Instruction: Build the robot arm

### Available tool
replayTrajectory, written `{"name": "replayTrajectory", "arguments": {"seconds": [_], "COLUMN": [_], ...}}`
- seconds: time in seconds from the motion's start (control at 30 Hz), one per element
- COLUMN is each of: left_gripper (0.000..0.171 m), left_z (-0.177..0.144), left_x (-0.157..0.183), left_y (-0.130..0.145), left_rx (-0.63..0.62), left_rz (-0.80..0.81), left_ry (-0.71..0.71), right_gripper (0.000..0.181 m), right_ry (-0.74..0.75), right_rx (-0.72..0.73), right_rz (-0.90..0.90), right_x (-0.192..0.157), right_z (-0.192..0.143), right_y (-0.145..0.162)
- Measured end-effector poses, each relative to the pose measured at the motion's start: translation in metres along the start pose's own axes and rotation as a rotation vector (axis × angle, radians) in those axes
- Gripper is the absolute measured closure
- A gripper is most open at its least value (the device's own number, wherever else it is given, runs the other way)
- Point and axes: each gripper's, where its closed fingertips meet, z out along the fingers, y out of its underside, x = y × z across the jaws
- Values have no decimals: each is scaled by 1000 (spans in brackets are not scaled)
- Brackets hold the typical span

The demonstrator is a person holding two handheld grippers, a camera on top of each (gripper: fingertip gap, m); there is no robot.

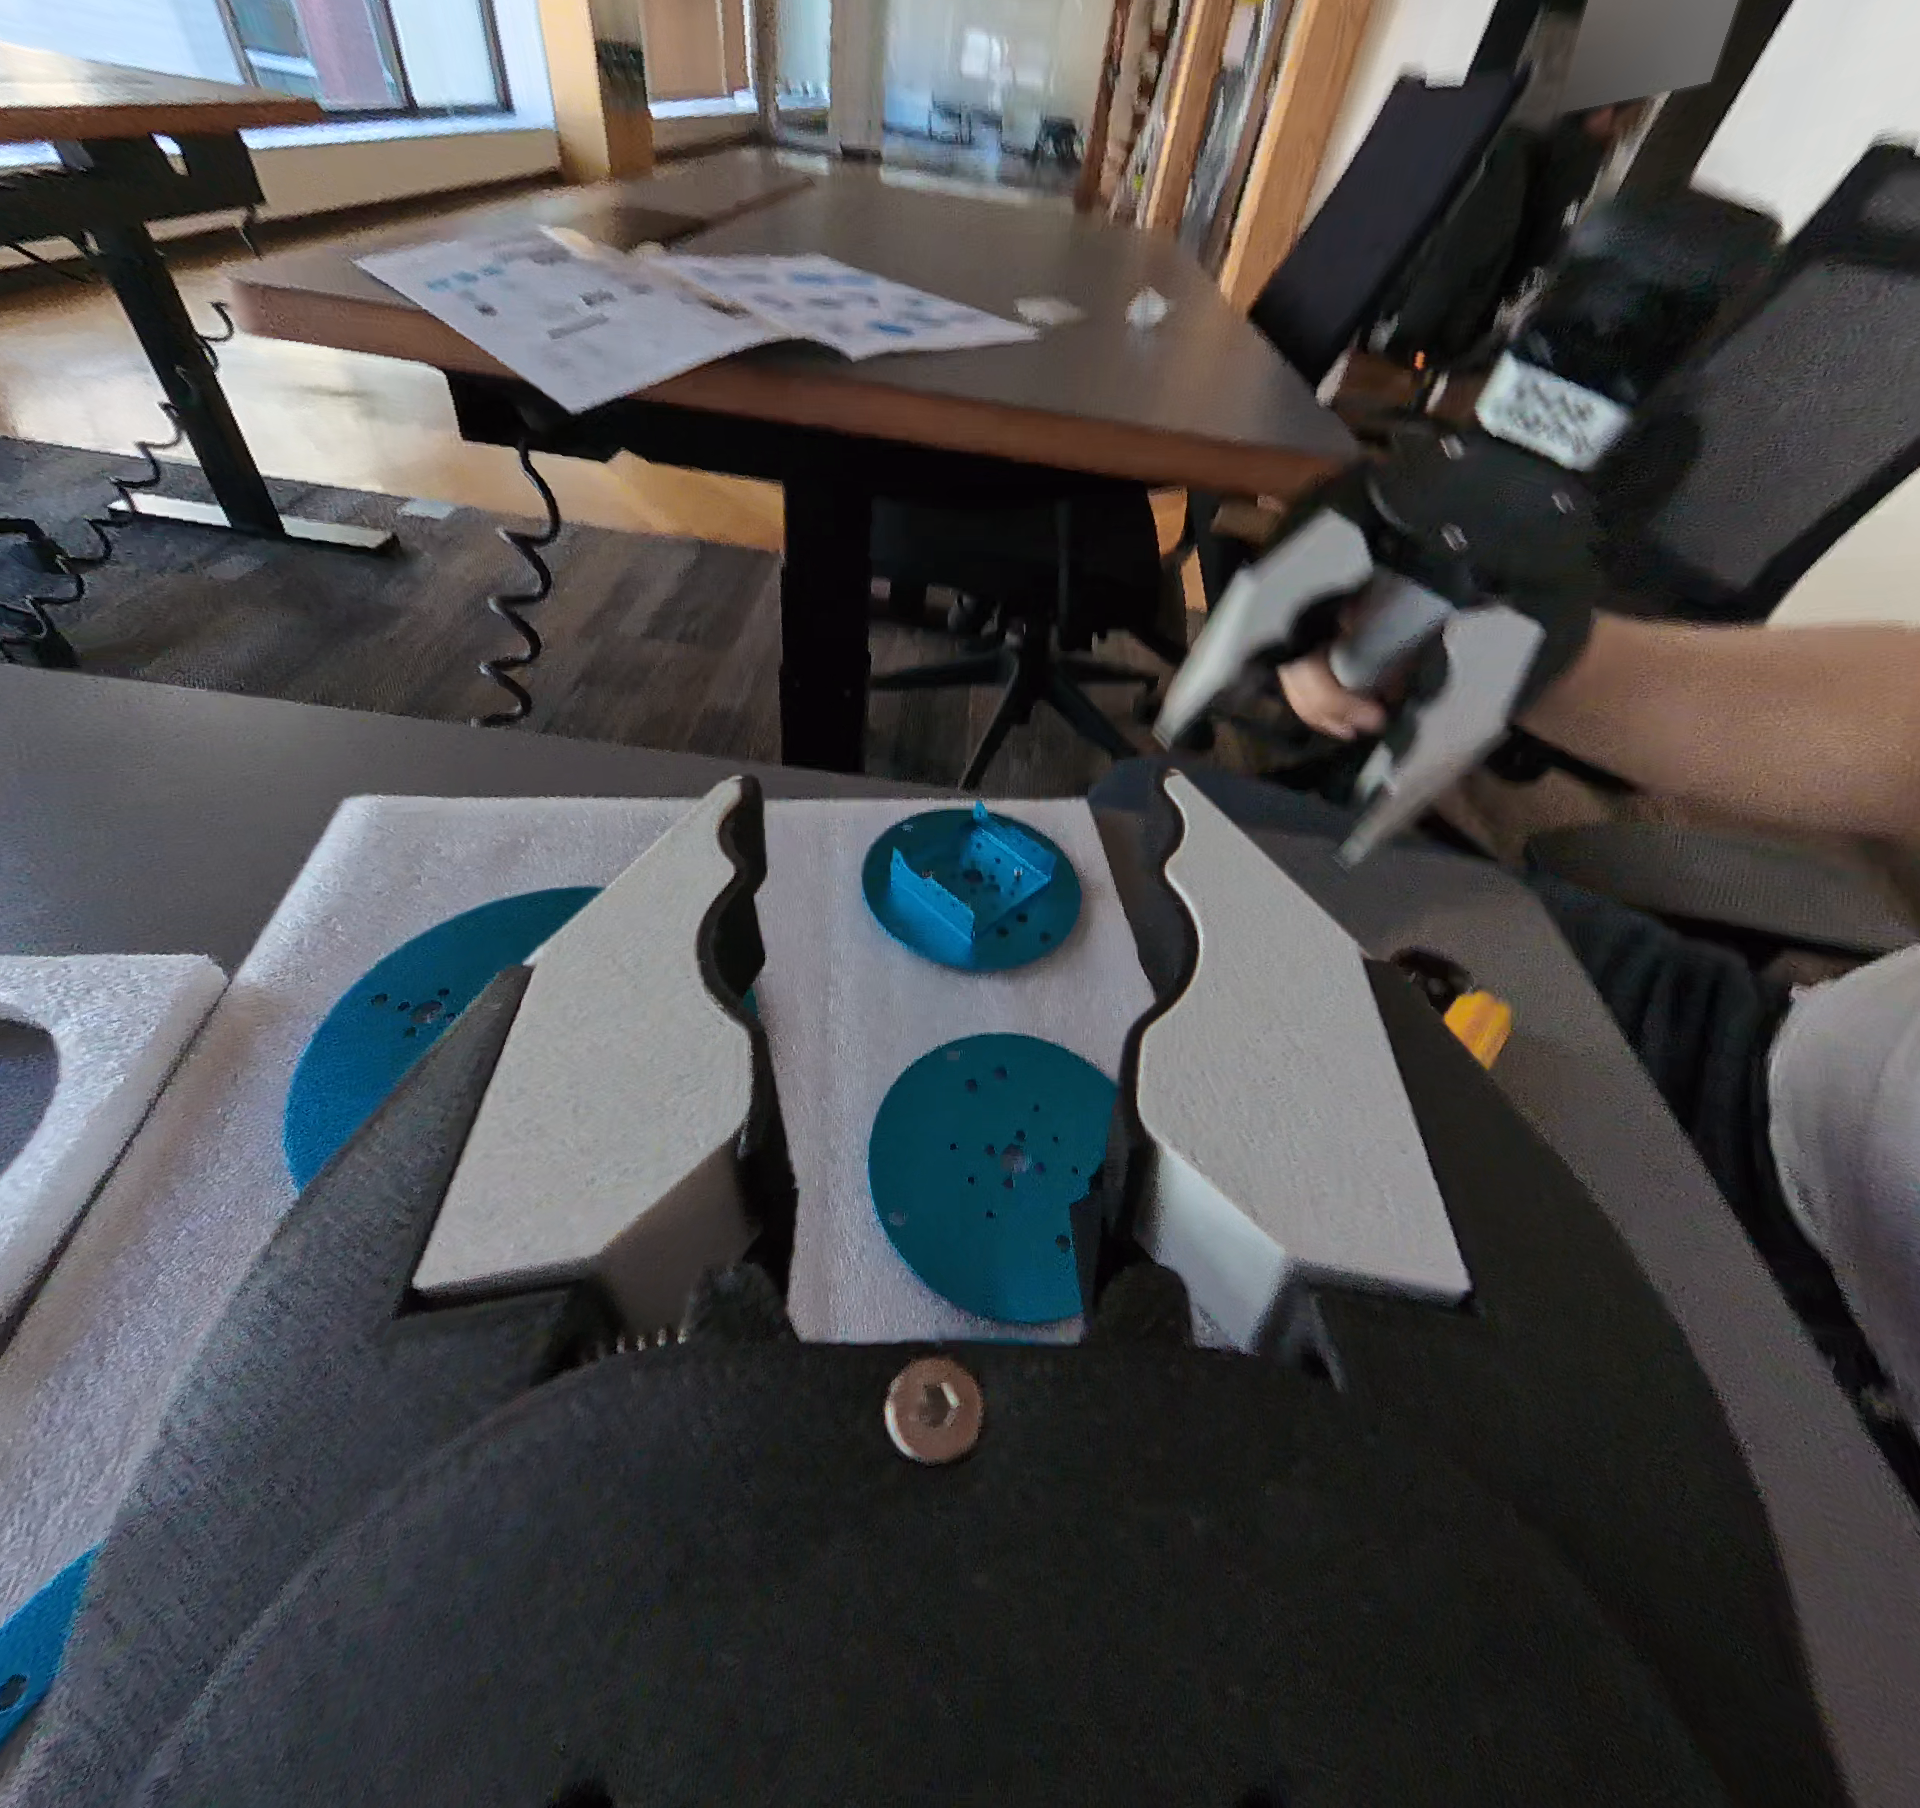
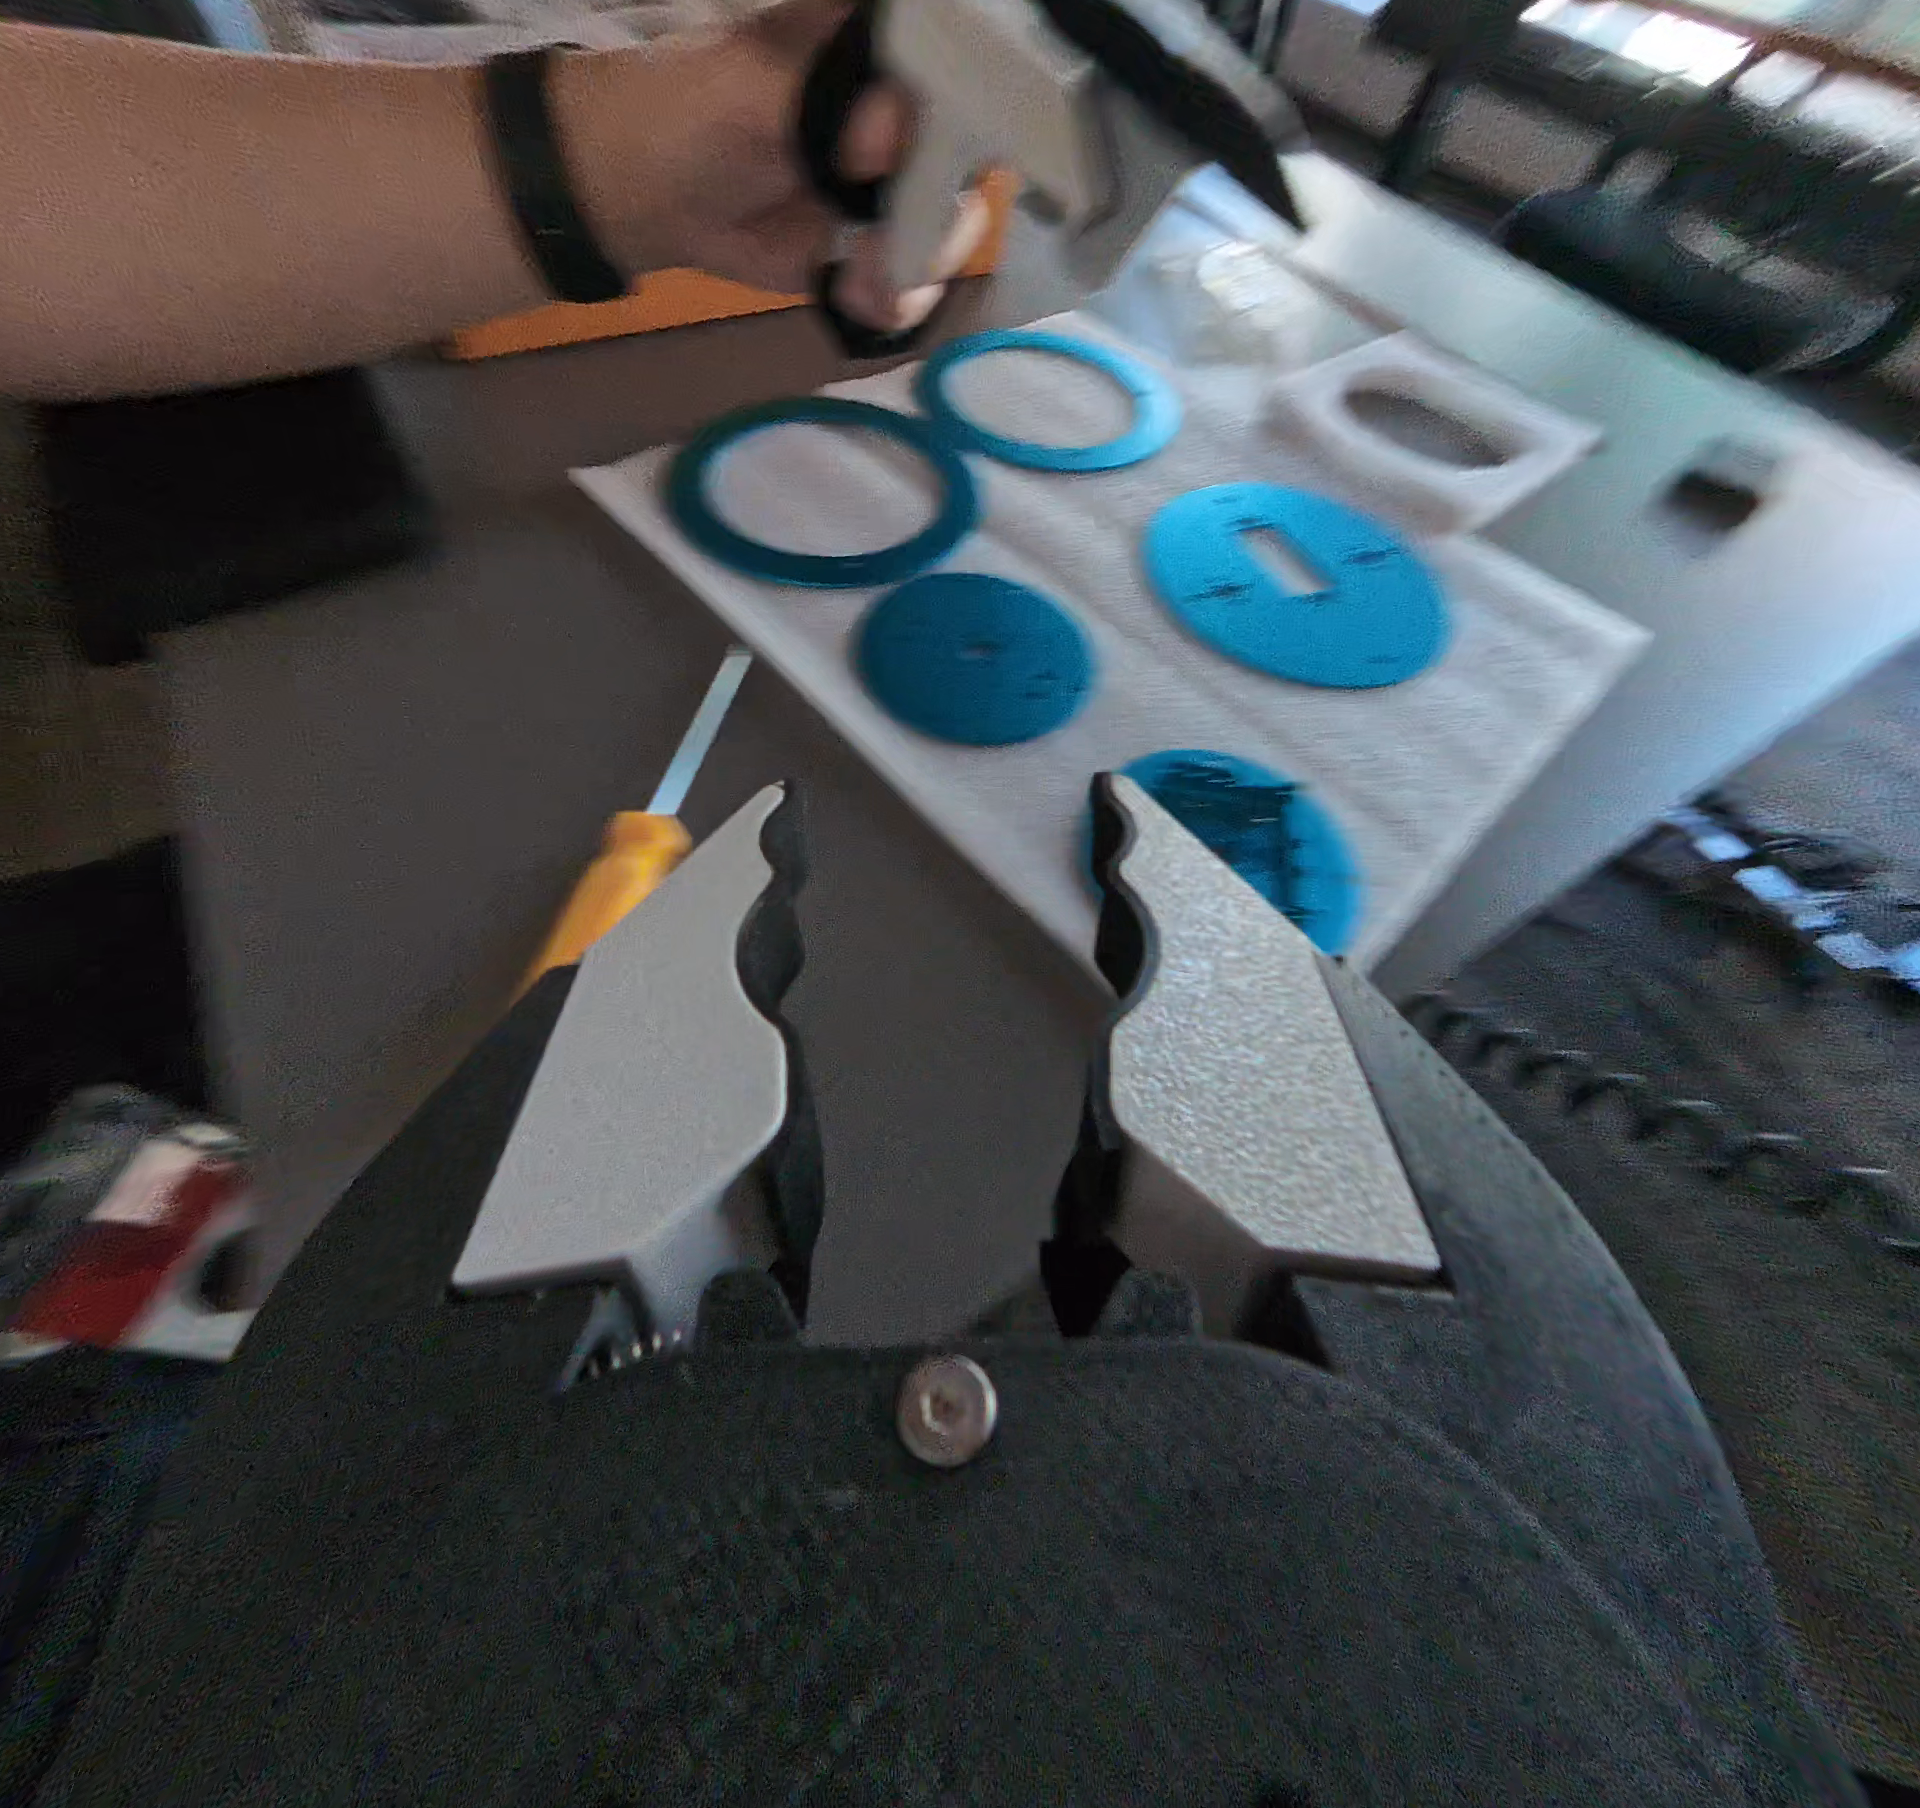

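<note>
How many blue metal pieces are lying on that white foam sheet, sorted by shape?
Blue rings: 2
Flat blue discs: 2
Blue disc with a bracket: 1
Total on the white foam sheet: 5

Blue discs [image 1: 992, 1176] on white foam sheet [image 1: 862, 1031]; screwdriver [image 2: 613, 891] beside it.

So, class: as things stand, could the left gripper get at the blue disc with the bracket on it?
Probably yes. The left gripper is open and empty, and the blue disc with the bracket lies uncovered on the white foam sheet just ahead of its fingertips.
</note>
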Motion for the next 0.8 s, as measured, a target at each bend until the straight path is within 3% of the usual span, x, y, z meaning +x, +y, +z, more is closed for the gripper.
{"name": "replayTrajectory", "arguments": {"seconds": [0.03, 0.1, 0.2, 0.27, 0.43, 0.63, 0.8], "left_gripper": [96, 93, 89, 86, 85, 84, 83], "left_z": [6, 18, 33, 42, 69, 90, 94], "left_x": [4, 11, 11, 11, 6, 1, 0], "left_y": [9, 26, 54, 67, 87, 113, 115], "left_rx": [-52, -144, -308, -404, -540, -672, -714], "left_rz": [30, 71, 152, 210, 176, 211, 238], "left_ry": [7, 18, 0, -3, 59, 98, 117], "right_gripper": [121, 112, 105, 99, 93, 102, 105], "right_ry": [45, -1, -179, -235, -370, -370, -374], "right_rx": [18, 30, -2, -40, -211, -168, -165], "right_rz": [-57, -76, 37, 9, -58, -91, -73], "right_x": [25, 55, 72, 79, 79, 77, 76], "right_z": [0, 14, 36, 44, 52, 52, 52], "right_y": [2, 13, 31, 37, 62, 64, 64]}}
